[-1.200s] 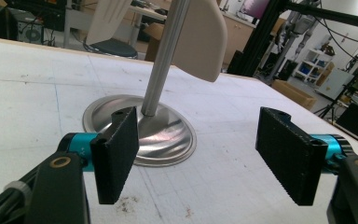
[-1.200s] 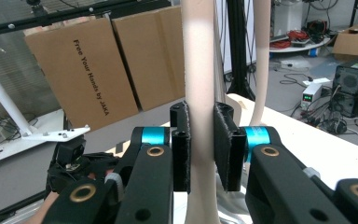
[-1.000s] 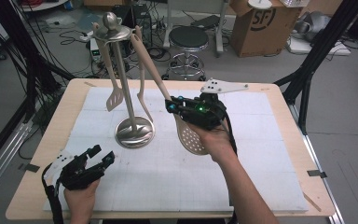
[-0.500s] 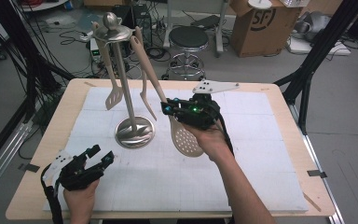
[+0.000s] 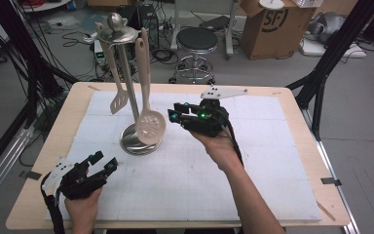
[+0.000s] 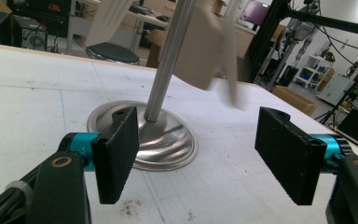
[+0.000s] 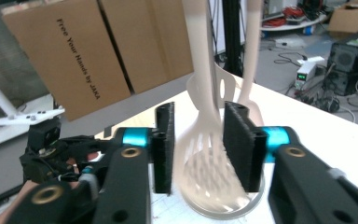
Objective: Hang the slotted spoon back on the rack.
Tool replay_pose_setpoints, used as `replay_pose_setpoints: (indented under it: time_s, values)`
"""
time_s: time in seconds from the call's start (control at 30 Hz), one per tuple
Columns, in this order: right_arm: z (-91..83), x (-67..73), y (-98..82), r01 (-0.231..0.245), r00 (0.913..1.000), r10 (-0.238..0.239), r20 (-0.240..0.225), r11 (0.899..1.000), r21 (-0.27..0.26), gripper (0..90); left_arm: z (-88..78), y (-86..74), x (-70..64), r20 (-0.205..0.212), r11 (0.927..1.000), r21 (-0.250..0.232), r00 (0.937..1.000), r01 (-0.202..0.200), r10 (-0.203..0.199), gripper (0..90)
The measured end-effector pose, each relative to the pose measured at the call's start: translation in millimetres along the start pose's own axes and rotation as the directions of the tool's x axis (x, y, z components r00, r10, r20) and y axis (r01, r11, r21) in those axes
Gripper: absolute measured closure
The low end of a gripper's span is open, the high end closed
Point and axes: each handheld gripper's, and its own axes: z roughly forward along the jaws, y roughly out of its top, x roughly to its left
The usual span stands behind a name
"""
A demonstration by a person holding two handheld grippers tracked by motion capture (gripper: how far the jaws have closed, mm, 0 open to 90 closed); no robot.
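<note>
A steel utensil stand (image 5: 139,141) rises from a round base at the left middle of the white mat. A slotted spatula (image 5: 119,100) and a pale slotted spoon (image 5: 151,124) hang from its top. My right gripper (image 5: 175,112) is just right of the spoon, held level and pointing at it. Its jaws have just been opening and stand apart. In the right gripper view the blurred spoon (image 7: 212,172) hangs past the gap of the right gripper (image 7: 203,144), and neither pad presses on it. My left gripper (image 5: 103,161) rests open near the front left corner, facing the stand base (image 6: 144,135).
The white mat (image 5: 253,161) covers most of the wooden table. Behind the far edge are a round stool (image 5: 196,39), a cardboard box (image 5: 268,24) and cables on the floor. Black frame legs stand at both sides of the table.
The right gripper's jaws opened and let go of the spoon. The spoon, earlier pulled out to the right, swung left and now hangs beside the stand's pole. The left gripper stayed put.
</note>
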Motion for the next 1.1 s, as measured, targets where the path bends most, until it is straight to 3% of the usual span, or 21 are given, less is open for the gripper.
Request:
replay_pose_setpoints:
  time_s: [0.3, 0.37, 0.43, 0.57, 0.73, 1.1]
  values:
    - [-24.8, -14.0, -16.8, -0.051, 0.9979, 0.053, 0.036, 0.997, -0.055, 42.0, 0.0, -0.2, -0.2, -0.001, 1.0, 0.002, 1.0, -0.003, 0.003, 30.9]
    - [-33.2, -20.4, -24.1, -0.071, 0.9966, 0.074, 0.036, 0.995, -0.073, 40.9, 0.0, -0.2, -0.3, 0.0, 1.0, 0.003, 1.0, -0.002, 0.002, 30.7]
    - [-40.2, -25.4, -32.0, -0.08, 0.996, 0.083, 0.033, 0.995, -0.065, 39.3, 0.6, -0.1, 0.2, 0.002, 1.0, 0.007, 1.0, 0.003, -0.003, 29.5]
    - [-50.2, -30.7, -45.7, -0.062, 0.9948, 0.063, 0.081, 0.998, -0.016, 31.2, 1.6, 0.5, 2.6, -0.003, 0.9999, 0.01, 0.9999, 0.013, -0.013, 25.0]
    - [-63.6, -37.9, -60.4, -0.078, 0.9905, 0.081, 0.111, 0.996, -0.031, 22.3, 4.0, 0.1, 1.1, 0.003, 0.9998, 0.016, 0.9999, 0.01, -0.01, 24.3]
    - [-87.2, -48.8, -96.9, -0.116, 0.9828, 0.122, 0.138, 0.992, -0.051, 19.5, 7.3, -1.5, -0.2, 0.011, 0.9994, 0.034, 0.9999, -0.002, 0.001, 24.3]
